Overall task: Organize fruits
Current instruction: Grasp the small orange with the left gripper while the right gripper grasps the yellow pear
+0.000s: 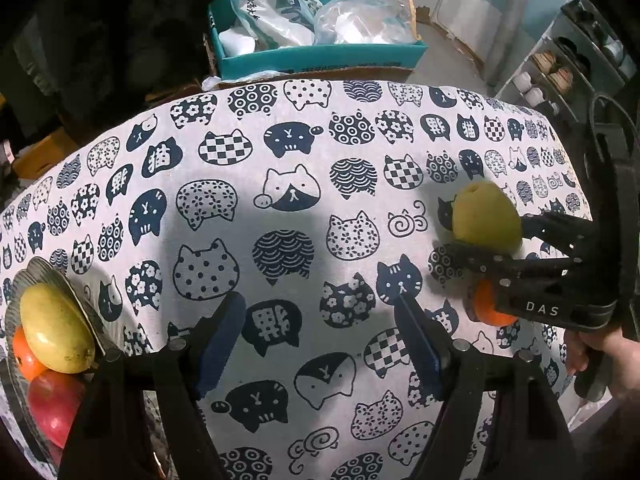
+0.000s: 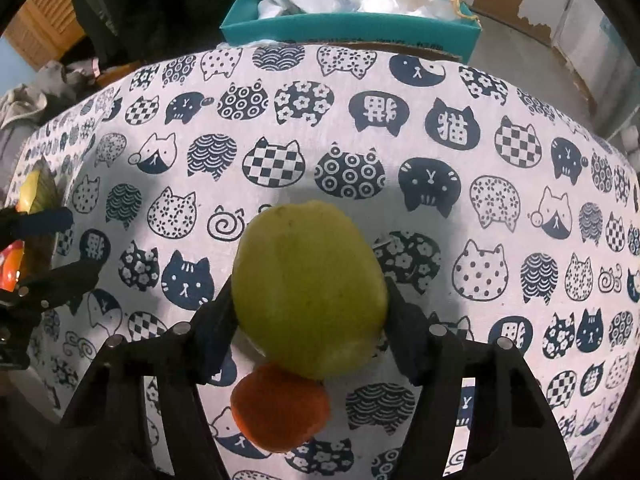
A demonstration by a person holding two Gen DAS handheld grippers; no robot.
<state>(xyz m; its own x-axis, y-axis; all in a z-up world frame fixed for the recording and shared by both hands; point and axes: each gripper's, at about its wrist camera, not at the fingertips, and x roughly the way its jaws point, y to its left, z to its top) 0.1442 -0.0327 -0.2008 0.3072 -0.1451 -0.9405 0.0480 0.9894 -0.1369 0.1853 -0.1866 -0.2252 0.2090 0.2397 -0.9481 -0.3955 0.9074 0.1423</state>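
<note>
A green pear-like fruit [image 2: 308, 280] sits on the cat-print tablecloth [image 2: 400, 120], and my right gripper [image 2: 309, 288] is shut on it, one finger pressed on each side. In the left wrist view the same fruit [image 1: 486, 216] lies at the right between the right gripper's fingers [image 1: 472, 258]. An orange [image 2: 280, 408] lies on the cloth just under that gripper, touching the green fruit. My left gripper [image 1: 318, 304] stands open over bare cloth. Far left, a grey plate [image 1: 52, 276] holds a yellow-green mango [image 1: 56, 328], an orange [image 1: 26, 356] and a red apple [image 1: 52, 404].
Beyond the table's far edge stands a teal box [image 1: 320, 56] full of plastic bags. A shelf rack [image 1: 560, 68] is at the back right. A person's hand [image 1: 600, 356] holds the right gripper's handle. Dark clutter fills the back left.
</note>
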